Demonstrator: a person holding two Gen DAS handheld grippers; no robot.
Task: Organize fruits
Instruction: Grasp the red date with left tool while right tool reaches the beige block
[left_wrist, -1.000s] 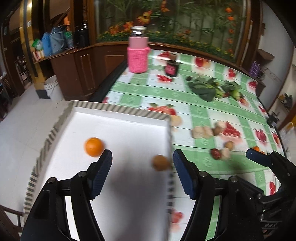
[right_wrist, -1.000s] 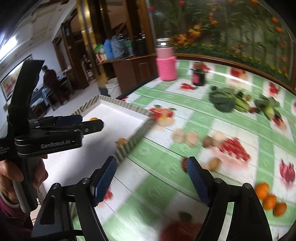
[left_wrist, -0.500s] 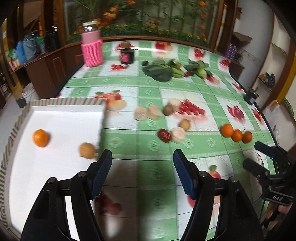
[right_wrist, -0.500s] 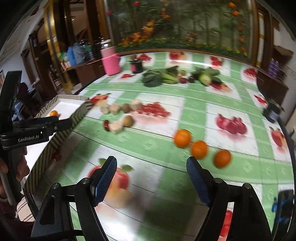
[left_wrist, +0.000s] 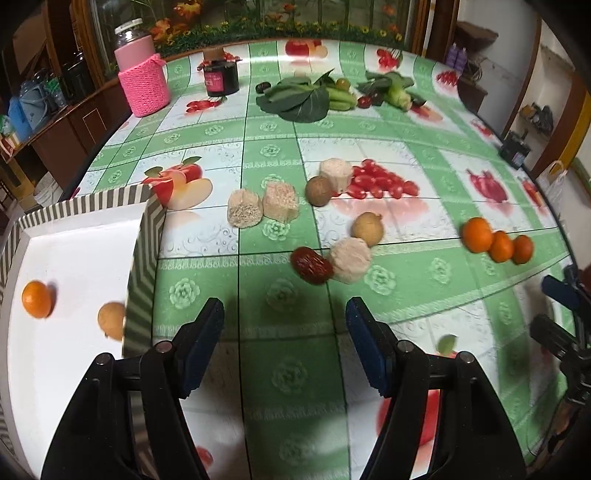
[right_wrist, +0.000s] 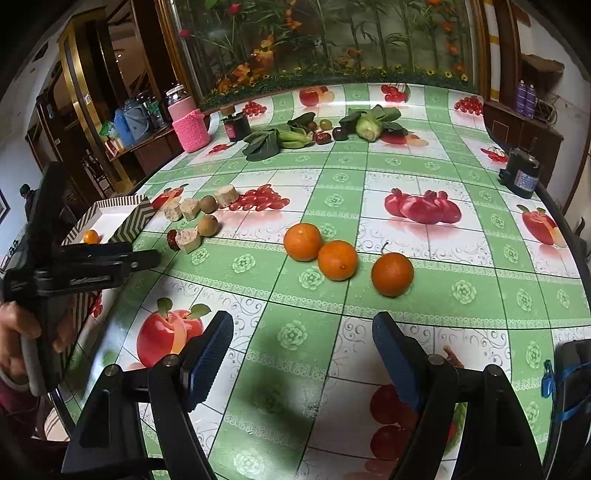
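A white tray with a striped rim (left_wrist: 142, 236) sits at the table's left edge and holds an orange (left_wrist: 36, 299) and a brown round fruit (left_wrist: 110, 320). My left gripper (left_wrist: 284, 321) is open and empty, just right of the tray, short of a red date (left_wrist: 311, 266) and a cluster of pale and brown fruits (left_wrist: 349, 258). Three oranges (right_wrist: 337, 259) lie in a row ahead of my right gripper (right_wrist: 303, 332), which is open and empty. The tray (right_wrist: 129, 218) and the fruit cluster (right_wrist: 192, 221) also show in the right wrist view.
Leafy greens and small fruits (left_wrist: 306, 98) lie at the far side with a pink-sleeved jar (left_wrist: 142, 72) and a dark jar (left_wrist: 221, 75). A small dark device (right_wrist: 521, 173) stands at the right edge. The tablecloth is green-checked with printed fruit.
Both grippers have swung right, away from the tray. The left now faces the date and fruit cluster; the right has closed in on the three oranges. Both stayed open.
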